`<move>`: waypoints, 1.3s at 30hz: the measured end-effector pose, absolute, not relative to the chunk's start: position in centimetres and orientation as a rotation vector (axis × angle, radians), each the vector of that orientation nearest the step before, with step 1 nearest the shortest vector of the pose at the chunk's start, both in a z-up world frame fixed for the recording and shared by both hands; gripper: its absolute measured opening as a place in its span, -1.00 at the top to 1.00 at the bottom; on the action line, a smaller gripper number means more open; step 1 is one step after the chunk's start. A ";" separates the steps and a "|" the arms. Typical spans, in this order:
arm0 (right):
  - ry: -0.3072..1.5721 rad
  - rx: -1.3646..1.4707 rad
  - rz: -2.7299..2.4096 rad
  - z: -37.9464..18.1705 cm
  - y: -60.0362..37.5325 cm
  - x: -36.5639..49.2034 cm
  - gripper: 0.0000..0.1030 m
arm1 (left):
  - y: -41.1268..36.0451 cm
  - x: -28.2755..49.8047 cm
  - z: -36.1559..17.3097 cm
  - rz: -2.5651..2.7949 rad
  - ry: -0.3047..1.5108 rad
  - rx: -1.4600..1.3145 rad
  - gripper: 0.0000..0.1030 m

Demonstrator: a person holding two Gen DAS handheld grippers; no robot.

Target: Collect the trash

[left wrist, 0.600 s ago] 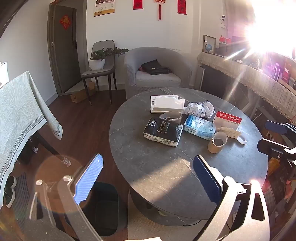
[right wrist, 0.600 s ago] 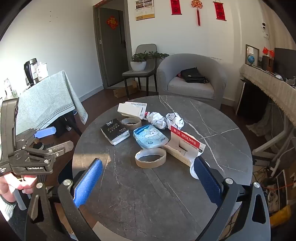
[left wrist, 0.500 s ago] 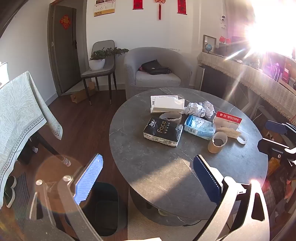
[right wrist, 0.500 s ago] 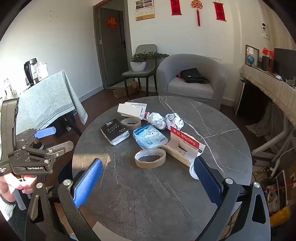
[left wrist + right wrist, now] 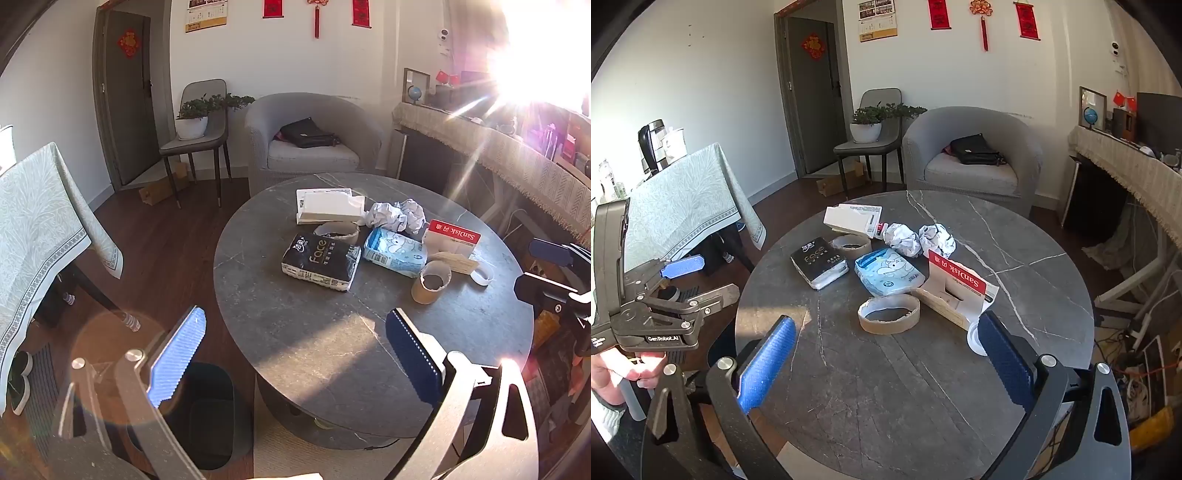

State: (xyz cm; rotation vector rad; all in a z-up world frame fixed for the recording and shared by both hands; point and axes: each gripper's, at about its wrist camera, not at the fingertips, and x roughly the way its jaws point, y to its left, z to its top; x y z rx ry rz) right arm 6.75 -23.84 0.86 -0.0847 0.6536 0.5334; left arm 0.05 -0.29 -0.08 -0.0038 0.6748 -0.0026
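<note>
A round dark marble table (image 5: 258, 295) (image 5: 1015, 240) carries the trash: a black tissue pack (image 5: 319, 260) (image 5: 818, 262), a blue wipes pack (image 5: 393, 251) (image 5: 888, 271), crumpled paper balls (image 5: 395, 216) (image 5: 919, 236), a white box (image 5: 327, 205), two cardboard tape rings (image 5: 430, 282) (image 5: 888, 314) and a red SanDisk card (image 5: 452, 236) (image 5: 956, 280). My left gripper (image 5: 295, 354) hangs open over the table's near left edge, above a dark bin (image 5: 210, 406) on the floor. My right gripper (image 5: 886, 362) stands open over the near side of the table, holding nothing.
A grey armchair (image 5: 314, 147) with a black bag, and a chair with a potted plant (image 5: 195, 122), stand behind the table. A cloth-covered table (image 5: 683, 192) is at the left. A draped sideboard (image 5: 1126, 173) and floor cables are at the right. A hand (image 5: 613, 373) holds the left gripper (image 5: 701, 280).
</note>
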 end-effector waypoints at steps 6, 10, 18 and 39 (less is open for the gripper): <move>0.651 -0.085 0.533 0.7 -23.9 6.8 -0.94 | -0.5 0.1 -0.1 -0.001 0.676 -0.003 -0.94; 0.650 -0.084 0.533 0.7 -23.8 6.7 -0.94 | -0.8 0.0 -0.1 -0.002 0.675 -0.002 -0.94; 0.654 -0.085 0.536 0.6 -23.5 6.7 -0.94 | -0.8 0.1 -0.1 -0.004 0.675 -0.001 -0.94; 0.659 -0.084 0.539 0.6 -22.9 6.7 -0.94 | -1.0 0.1 -0.2 -0.010 0.678 -0.005 -0.94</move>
